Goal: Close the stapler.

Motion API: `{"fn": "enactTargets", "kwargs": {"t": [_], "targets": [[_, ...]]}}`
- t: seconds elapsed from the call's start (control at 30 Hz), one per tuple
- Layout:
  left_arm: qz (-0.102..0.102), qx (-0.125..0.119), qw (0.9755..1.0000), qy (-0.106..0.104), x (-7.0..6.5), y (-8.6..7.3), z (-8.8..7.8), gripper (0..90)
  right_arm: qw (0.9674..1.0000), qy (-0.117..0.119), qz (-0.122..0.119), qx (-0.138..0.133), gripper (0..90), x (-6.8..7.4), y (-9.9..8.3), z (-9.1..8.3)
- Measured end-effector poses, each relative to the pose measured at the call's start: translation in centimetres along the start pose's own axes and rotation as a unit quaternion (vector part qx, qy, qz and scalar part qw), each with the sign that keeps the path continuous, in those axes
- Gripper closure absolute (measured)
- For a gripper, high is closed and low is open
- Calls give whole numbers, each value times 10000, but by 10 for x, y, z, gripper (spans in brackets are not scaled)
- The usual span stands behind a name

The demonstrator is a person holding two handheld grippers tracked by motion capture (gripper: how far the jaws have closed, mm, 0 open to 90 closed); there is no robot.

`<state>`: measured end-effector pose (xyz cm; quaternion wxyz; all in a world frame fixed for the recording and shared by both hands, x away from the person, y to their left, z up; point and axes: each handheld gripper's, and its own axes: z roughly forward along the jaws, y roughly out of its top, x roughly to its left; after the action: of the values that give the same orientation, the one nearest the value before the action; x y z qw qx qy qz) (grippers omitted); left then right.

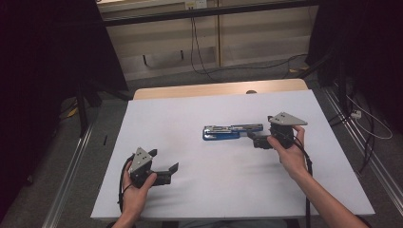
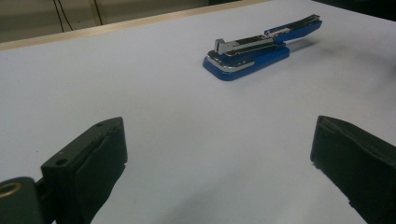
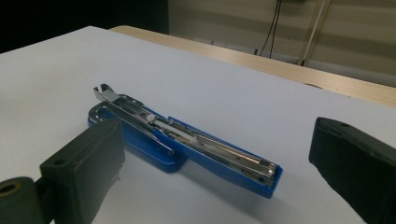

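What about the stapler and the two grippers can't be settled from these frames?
- Blue stapler, high view: too small to tell whether staples sit in its opened metal channel.
- Stapler's near end, high view: hidden behind the right gripper.
- Stapler's underside, right gripper view: against the table.
- Left gripper, left gripper view: jaws cut off by the bottom edge.

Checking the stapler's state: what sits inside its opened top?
The blue stapler lies flipped open on the white table, baring its metal staple channel. Whether staples are loaded cannot be made out.
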<state>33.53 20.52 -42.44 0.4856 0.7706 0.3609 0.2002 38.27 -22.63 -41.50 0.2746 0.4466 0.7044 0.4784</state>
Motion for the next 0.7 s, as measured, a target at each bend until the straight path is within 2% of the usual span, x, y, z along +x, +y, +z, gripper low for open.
{"fn": "enactTargets", "kwargs": {"t": [0.27,0.4,0.6,0.7], "targets": [[-114,4,9999,23,3,-2,1,39,9998,-167,47,-92,31,-11,-9,-14],[-90,-4,10000,12,2,-2,-1,39,9995,-214,223,-55,27,-18,-16,-19],[-168,60,9998,57,4,-4,1,39,9990,-434,103,16,24,-22,-22,-28],[-182,34,9998,59,3,-3,1,38,9990,-414,169,-4,22,-26,-26,-33]]}}
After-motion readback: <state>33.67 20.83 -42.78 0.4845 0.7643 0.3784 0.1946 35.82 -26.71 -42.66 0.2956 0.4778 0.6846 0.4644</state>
